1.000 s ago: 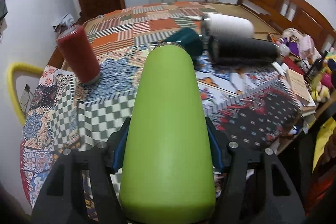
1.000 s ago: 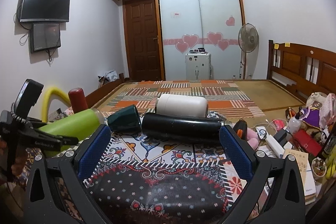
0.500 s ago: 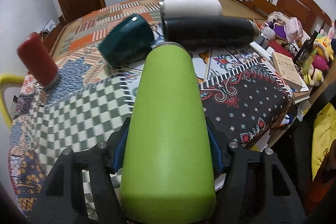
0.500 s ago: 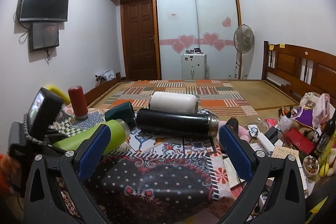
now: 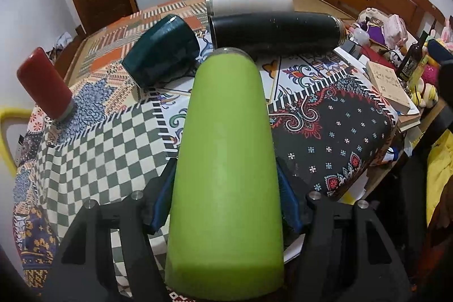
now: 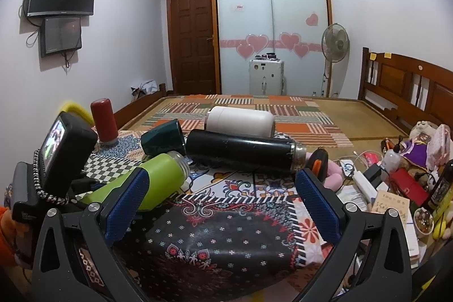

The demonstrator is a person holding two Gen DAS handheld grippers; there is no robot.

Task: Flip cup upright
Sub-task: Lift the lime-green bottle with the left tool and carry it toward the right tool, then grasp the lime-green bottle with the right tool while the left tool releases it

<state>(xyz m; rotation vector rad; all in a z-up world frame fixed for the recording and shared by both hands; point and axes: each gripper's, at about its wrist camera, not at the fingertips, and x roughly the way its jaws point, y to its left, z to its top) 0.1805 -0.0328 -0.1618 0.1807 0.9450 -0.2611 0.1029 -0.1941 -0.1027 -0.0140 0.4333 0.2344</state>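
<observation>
My left gripper [image 5: 226,188] is shut on a lime green cup [image 5: 226,160], held lengthwise between the blue pads, its mouth pointing away and tilted a little down over the patterned tablecloth [image 5: 334,132]. It also shows in the right wrist view [image 6: 158,177], low over the cloth at the left. My right gripper [image 6: 223,203] is open and empty above the dark floral part of the cloth [image 6: 220,242].
A dark teal cup [image 5: 161,53], a black flask [image 5: 277,30] and a white flask [image 5: 249,2] lie on their sides at the back. A red cup [image 5: 45,87] stands mouth down at the left. Books and clutter [image 5: 390,84] line the right edge.
The left gripper has swung right and lowered with the green cup, its mouth now near the black flask. The right gripper has stayed open and shifted a little.
</observation>
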